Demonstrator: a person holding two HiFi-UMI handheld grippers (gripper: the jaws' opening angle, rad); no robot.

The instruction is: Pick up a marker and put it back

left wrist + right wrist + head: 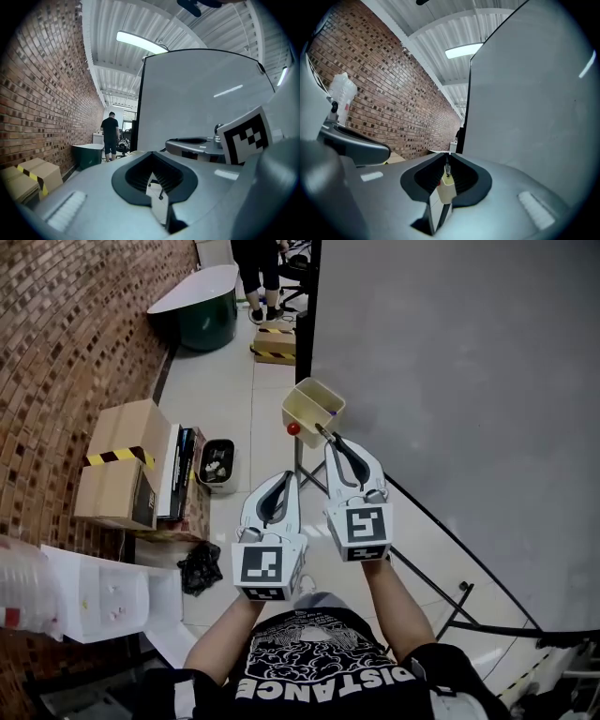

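In the head view my right gripper [330, 441] reaches toward a cream box [313, 407] fixed at the whiteboard's [450, 381] lower left edge. Its jaws are shut on a thin dark marker [322, 433] that sticks out from the tips just short of the box's near rim. In the right gripper view the marker [447, 167] shows as a slim sliver at the closed tips of that gripper [448, 158], with the cream box [447, 188] seen below through the jaw gap. My left gripper [287, 475] hangs lower and to the left, shut and empty; the left gripper [151, 154] holds nothing.
A red ball [293, 428] sits beside the box. Cardboard boxes [122, 465] and a small bin [217, 465] line the brick wall at left. A green tub [202, 315] and a standing person [258, 277] are farther back. The whiteboard's stand legs [450, 587] cross the floor at right.
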